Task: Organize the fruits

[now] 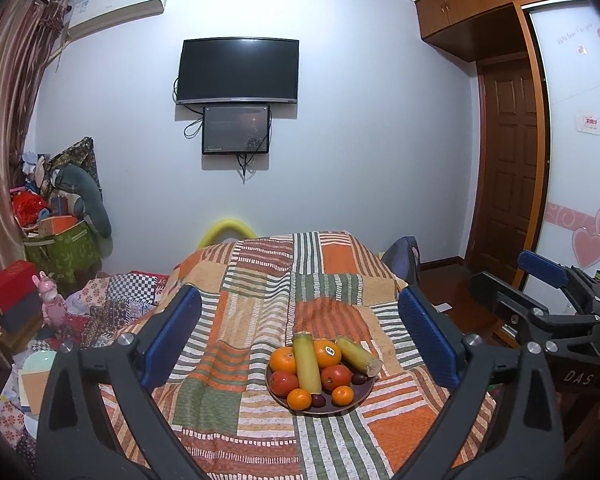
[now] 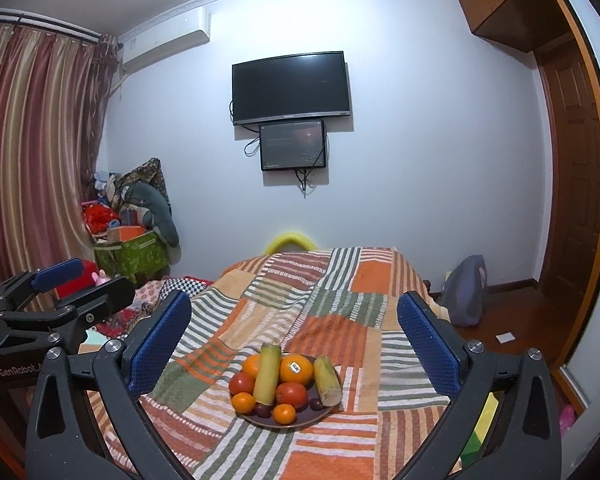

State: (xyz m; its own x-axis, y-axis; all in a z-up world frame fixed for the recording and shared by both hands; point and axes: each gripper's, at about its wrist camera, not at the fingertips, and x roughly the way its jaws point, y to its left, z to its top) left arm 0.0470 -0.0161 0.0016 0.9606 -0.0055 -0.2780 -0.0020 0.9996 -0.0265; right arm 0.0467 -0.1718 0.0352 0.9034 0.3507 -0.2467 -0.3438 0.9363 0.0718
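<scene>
Fruits sit piled on a dark plate on the patchwork bedspread, ahead of and between your spread fingers. Your left gripper and right gripper both gape wide, holding nothing. Only the right view shows a grey bag by the door.

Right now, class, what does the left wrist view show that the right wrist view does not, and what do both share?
Only the left wrist view shows the heart stickers, the red box and the right gripper from its side. Only the right wrist view shows the curtain in full and the left gripper from its side. Both share the plate of fruit on the quilt, the TV and both grippers open.
</scene>
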